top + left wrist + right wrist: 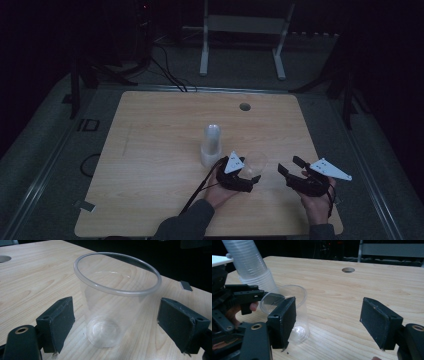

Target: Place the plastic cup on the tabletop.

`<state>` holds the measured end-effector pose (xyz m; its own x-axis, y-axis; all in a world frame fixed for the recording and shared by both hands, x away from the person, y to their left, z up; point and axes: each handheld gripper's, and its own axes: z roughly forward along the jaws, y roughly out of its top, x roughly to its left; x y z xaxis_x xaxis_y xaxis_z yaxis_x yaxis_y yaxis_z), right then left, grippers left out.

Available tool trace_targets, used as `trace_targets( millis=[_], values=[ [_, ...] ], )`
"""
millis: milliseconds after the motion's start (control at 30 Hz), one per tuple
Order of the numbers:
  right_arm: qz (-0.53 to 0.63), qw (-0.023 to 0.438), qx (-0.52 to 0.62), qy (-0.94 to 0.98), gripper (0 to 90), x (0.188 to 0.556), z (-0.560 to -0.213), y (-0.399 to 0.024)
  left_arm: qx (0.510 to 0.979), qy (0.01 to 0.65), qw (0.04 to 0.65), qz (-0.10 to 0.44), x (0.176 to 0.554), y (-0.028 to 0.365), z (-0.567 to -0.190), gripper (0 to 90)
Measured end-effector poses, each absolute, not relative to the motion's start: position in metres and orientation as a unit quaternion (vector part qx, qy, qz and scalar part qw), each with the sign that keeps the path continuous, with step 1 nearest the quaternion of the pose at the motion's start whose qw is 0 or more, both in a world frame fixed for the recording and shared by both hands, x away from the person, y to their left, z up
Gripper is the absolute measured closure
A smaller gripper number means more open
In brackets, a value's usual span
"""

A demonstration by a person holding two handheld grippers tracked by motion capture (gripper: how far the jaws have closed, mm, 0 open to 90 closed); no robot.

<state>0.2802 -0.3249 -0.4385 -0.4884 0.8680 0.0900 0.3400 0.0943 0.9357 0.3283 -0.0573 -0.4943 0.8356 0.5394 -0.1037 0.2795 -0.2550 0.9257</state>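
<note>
A single clear, round plastic cup [115, 302] stands upright and empty on the pale wood-grain table [150, 150], a little toward five o'clock of the table's middle. Judging by the layout, the job is probably pulling cups from the tall tilted stack of clear plastic cups [210, 145] and setting them out; one cup stands free of the stack, and whatever comes after looks not yet begun.

The left gripper [115, 325] brackets this cup: in the left gripper view its two black padded jaws stand wide apart, one at nine o'clock of the cup and one at three o'clock, with a gap on each side, so it holds nothing. The right gripper [328, 322] is also spread wide and empty; in its own view the cup sits just beyond its left-hand jaw, partly hidden by it. The stack stands near the cup, at about ten o'clock of it in the high view. A round cable hole [244, 106] lies well apart, toward twelve o'clock.
</note>
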Motion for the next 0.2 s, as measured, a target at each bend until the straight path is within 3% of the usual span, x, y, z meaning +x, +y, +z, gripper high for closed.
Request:
trace_targets(
  millis=[200],
  values=[
    [0.513,0.256,0.438,0.692,28.6,0.2802,-0.439,-0.3255,0.782,0.262,0.554,0.113,0.3226,-0.0523,-0.4949,14.3]
  ],
)
